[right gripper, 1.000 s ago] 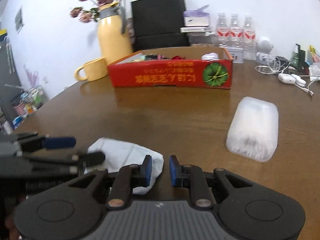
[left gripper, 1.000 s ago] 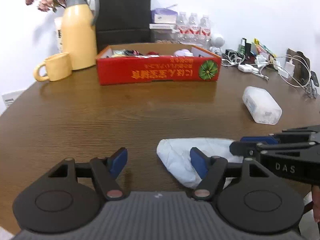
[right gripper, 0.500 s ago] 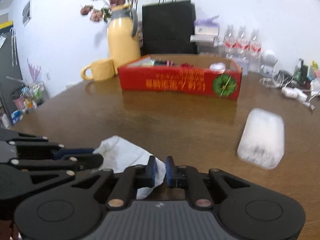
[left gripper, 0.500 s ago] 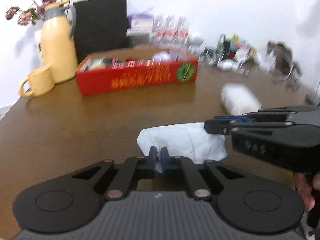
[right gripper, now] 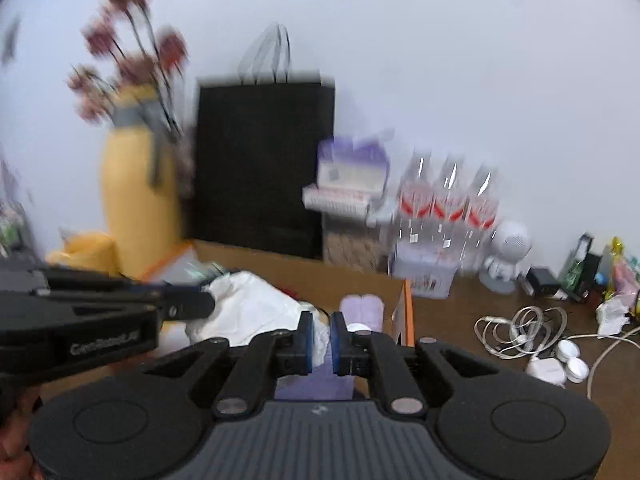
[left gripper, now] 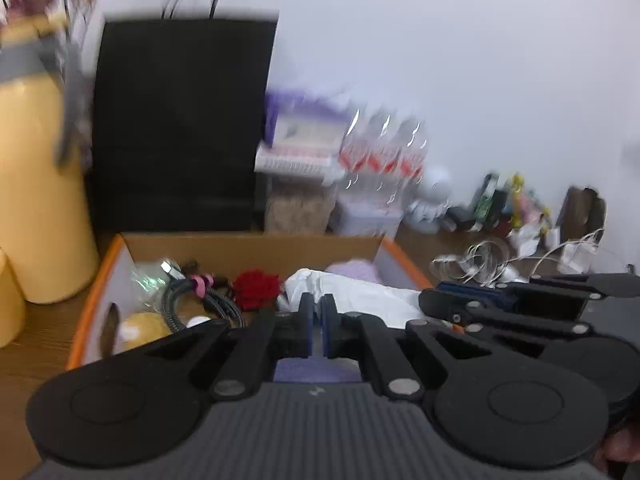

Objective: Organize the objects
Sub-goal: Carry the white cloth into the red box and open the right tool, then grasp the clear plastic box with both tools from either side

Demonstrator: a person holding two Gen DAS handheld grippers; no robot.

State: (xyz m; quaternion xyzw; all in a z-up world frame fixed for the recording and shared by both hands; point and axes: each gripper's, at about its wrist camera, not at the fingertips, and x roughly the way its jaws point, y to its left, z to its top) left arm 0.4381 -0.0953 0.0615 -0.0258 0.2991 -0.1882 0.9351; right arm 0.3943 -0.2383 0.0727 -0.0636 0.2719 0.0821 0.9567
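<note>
A crumpled white cloth (left gripper: 360, 290) hangs over the open red cardboard box (left gripper: 96, 276), held by both grippers. My left gripper (left gripper: 317, 330) is shut on the cloth's near left edge. My right gripper (right gripper: 319, 340) is shut on the cloth (right gripper: 256, 308) at its right edge. Each gripper shows in the other's view: the right one (left gripper: 440, 304) beside the cloth, the left one (right gripper: 200, 304) at its left. The box (right gripper: 402, 312) holds cables, a red flower (left gripper: 256, 288), a purple item (right gripper: 362, 310) and other small things.
A yellow thermos (left gripper: 36, 184) and yellow mug (right gripper: 86, 250) stand left of the box. A black paper bag (right gripper: 264, 164), water bottles (right gripper: 448, 196) and a white figurine (right gripper: 506, 254) stand behind it. Tangled white cables and chargers (right gripper: 532, 336) lie at the right.
Both grippers lifted the white cloth off the table and carried it forward over the red box. The left gripper closed on the cloth during the first half second.
</note>
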